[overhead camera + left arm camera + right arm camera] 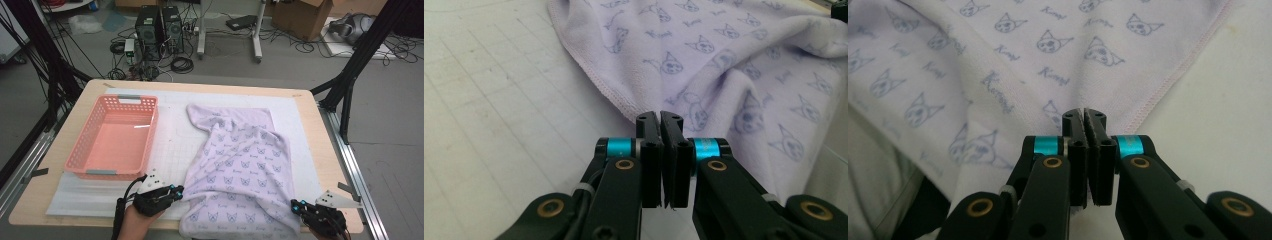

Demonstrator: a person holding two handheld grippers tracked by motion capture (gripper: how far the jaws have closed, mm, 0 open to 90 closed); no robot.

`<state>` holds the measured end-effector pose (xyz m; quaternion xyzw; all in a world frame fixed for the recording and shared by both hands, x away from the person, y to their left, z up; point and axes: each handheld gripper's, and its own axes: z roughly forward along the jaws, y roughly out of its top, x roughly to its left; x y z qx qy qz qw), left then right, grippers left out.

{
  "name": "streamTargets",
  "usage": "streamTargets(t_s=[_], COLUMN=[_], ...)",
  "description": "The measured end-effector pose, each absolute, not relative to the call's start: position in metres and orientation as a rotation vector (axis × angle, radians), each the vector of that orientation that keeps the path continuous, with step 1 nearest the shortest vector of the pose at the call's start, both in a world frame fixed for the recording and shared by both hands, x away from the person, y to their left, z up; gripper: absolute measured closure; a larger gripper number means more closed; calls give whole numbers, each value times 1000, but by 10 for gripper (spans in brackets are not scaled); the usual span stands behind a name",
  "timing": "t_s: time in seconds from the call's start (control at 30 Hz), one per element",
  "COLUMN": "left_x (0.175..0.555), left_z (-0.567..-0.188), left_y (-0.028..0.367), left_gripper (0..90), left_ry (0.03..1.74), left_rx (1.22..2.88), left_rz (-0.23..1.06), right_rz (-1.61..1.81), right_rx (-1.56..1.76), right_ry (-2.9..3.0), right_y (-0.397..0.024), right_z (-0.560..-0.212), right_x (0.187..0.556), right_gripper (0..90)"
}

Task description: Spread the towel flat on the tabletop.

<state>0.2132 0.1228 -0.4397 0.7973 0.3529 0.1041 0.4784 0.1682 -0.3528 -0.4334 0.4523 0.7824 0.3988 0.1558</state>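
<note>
Along the near edge of the desk, a lilac towel lay rumpled on a white mat, its long axis running from the near edge toward the far edge, with a narrower folded end pointing to the far side. Its print showed cat-like faces and a repeated script word, too small to read with certainty. The left hand-held gripper had its jaws fully closed on the towel's near left corner; the left gripper view showed the hem pinched at the jaw tips. The right hand-held gripper was likewise fully closed on the near right corner, close to the stitched hem. A pink basket stood near the left edge, apart from the towel.
</note>
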Motion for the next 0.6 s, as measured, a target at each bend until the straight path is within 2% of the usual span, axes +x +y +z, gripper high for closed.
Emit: streamTargets(t_s=[0.3, 0.33, 0.43, 0.6], left_x=[188, 188, 195, 216], left_z=[-435, -434, -431, -427], left_y=[130, 130, 127, 117], left_gripper=[859, 839, 676, 604], left_ry=[802, 798, 812, 824], left_rx=[1949, 1941, 1901, 1881], left_rz=[264, 273, 276, 299], right_rz=[1145, 1148, 1185, 1177], right_rx=[1298, 1293, 1311, 1297], right_ry=[2293, 2285, 2223, 2169], right_y=[-354, -355, -355, -346], right_z=[-435, -433, -428, -422], right_x=[145, 144, 148, 180], right_gripper=[877, 862, 728, 679])
